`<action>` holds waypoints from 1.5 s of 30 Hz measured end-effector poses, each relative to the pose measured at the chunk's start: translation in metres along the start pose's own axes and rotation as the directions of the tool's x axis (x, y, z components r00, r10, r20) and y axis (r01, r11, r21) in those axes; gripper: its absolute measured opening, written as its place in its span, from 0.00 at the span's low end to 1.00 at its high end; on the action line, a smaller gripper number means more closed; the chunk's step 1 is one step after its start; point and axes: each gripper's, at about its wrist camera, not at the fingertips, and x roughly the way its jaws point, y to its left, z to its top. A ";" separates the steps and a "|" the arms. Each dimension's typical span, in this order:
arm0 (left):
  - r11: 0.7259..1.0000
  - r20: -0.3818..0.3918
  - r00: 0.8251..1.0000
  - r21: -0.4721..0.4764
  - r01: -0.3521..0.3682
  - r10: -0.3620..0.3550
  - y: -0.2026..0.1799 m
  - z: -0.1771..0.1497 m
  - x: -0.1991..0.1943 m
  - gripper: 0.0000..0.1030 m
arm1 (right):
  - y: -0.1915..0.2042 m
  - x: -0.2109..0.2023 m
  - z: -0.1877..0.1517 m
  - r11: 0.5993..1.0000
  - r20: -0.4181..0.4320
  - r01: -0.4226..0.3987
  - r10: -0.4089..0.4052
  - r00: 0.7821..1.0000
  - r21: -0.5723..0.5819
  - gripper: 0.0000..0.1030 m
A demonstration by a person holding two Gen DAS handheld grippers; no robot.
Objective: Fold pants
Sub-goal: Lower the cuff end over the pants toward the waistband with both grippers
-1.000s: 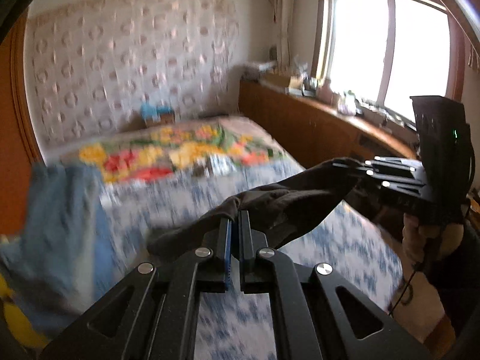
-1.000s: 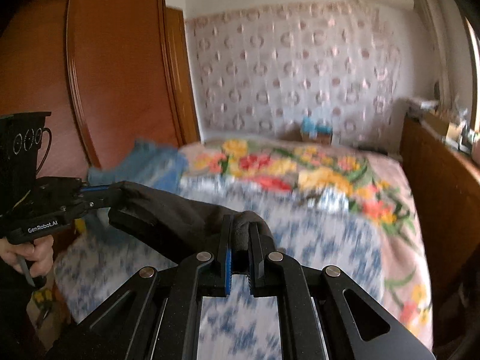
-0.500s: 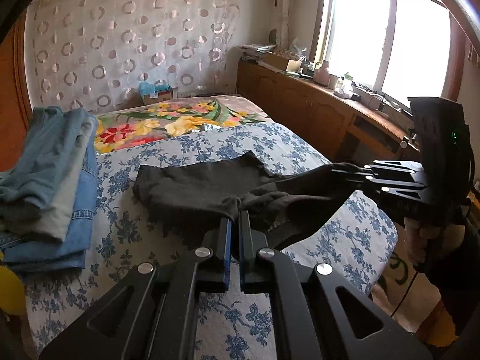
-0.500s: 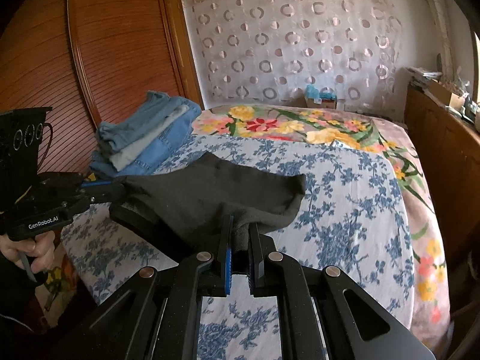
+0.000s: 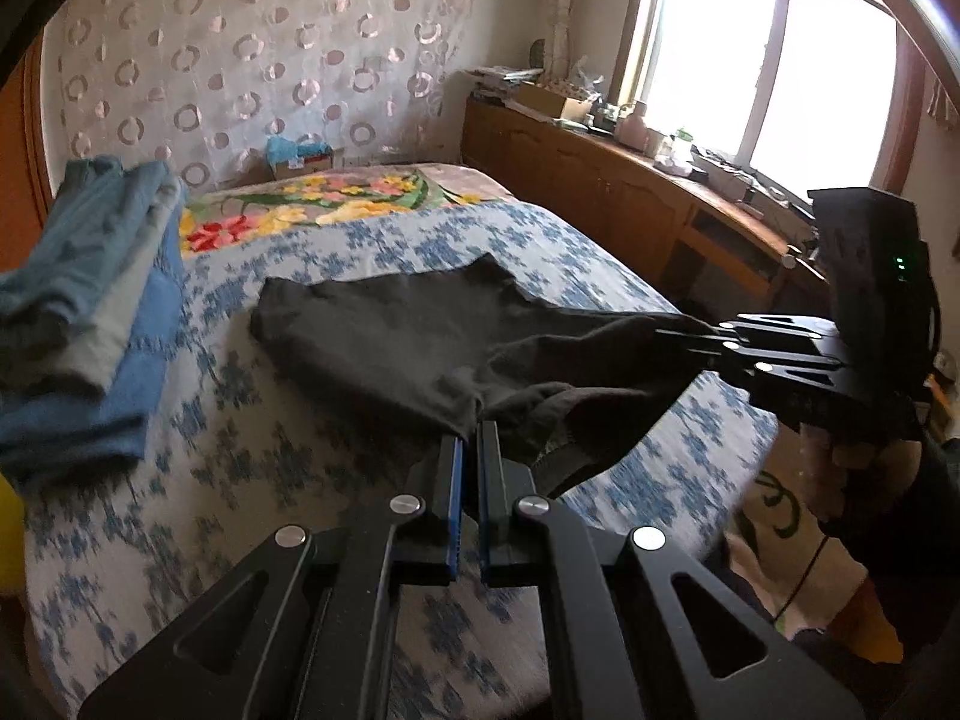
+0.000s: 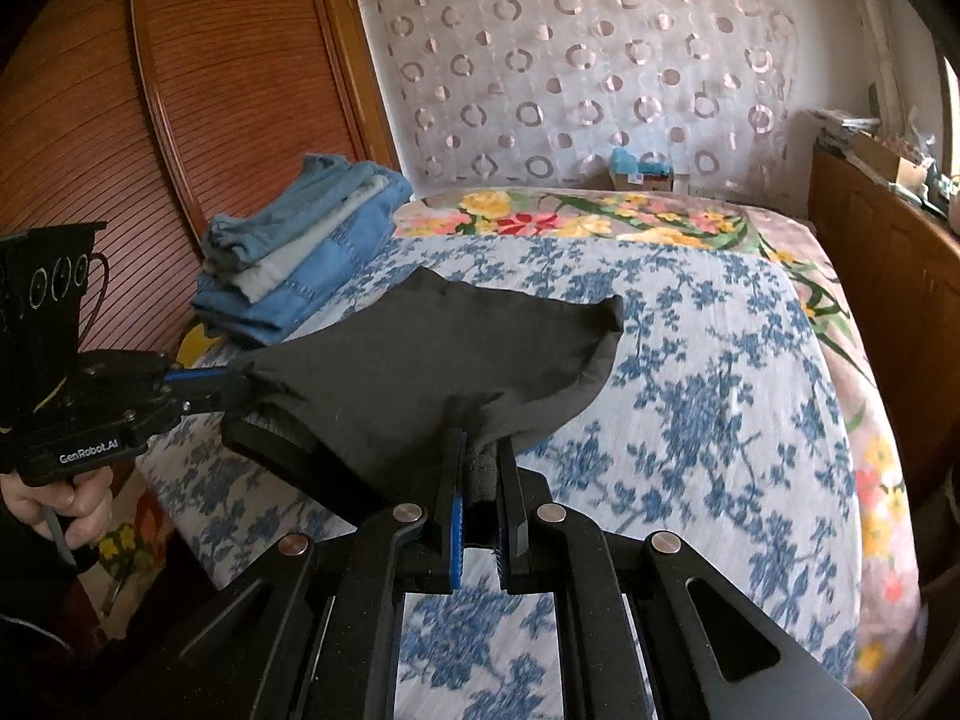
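Letting one corner slip looks the likeliest upset: the dark pants are only pinched at their near edge, so a tug between the hands could free it or bunch the cloth. Left hand-held gripper and right hand-held gripper are both clamped shut on that edge, the rest spread ahead on the bed beside folded jeans.

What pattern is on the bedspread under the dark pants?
Blue flowers on white bedspread, clearest in the right wrist view.
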 end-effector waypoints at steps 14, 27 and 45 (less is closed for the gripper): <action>0.999 -0.051 0.998 0.007 0.047 -0.047 -0.020 -0.044 -0.014 0.04 | 0.011 -0.031 -0.048 0.997 -0.049 -0.029 0.032 0.998 0.068 0.07; 0.998 -0.133 0.989 0.000 0.060 -0.060 -0.024 -0.060 0.010 0.04 | 0.000 -0.020 -0.060 0.992 -0.092 -0.022 0.034 0.995 0.128 0.07; 0.999 -0.018 1.000 -0.031 0.004 -0.005 0.021 0.009 0.016 0.04 | -0.009 0.011 0.019 0.998 0.046 -0.029 0.026 0.999 0.061 0.07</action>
